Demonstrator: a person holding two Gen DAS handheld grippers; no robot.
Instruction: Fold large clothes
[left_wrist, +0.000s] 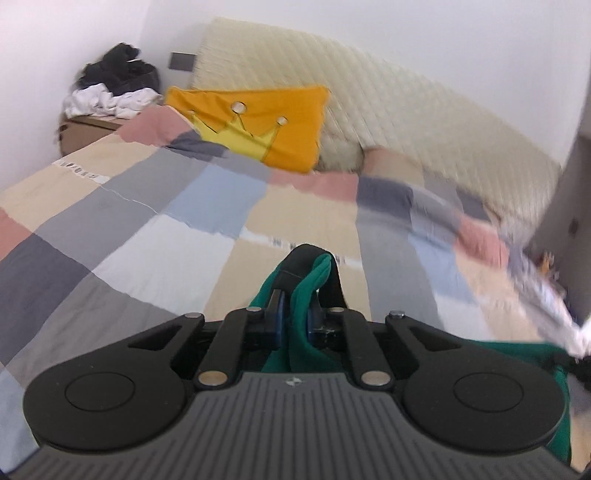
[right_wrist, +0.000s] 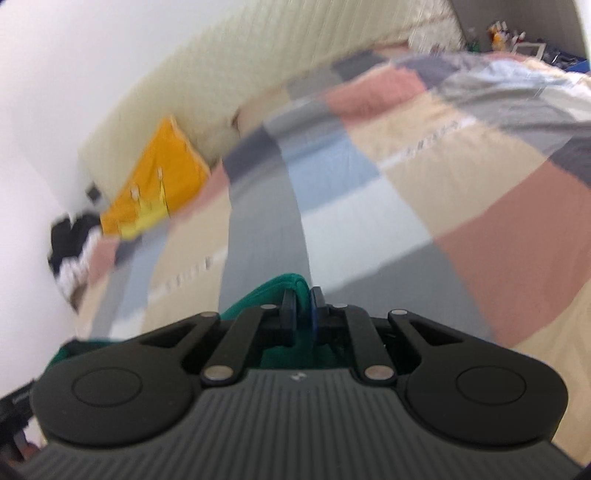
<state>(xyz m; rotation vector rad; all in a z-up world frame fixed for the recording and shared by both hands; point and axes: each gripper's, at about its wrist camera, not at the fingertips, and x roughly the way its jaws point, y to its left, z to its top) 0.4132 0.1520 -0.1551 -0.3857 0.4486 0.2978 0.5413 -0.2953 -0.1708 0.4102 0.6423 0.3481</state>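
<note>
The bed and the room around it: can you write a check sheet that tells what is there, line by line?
Surface: bed with patchwork quilt in pink, grey, blue and beige squares.
Job's things: green garment, pinched at two spots, trailing below the grippers.
Clutter: orange crown pillow by the headboard; pile of dark and white clothes on a box in the corner.
Grippers: left gripper shut on the green garment; right gripper shut on it too.
Cables: nothing seen.
Surroundings: cream quilted headboard, white wall, small items on a far shelf, blurred.
</note>
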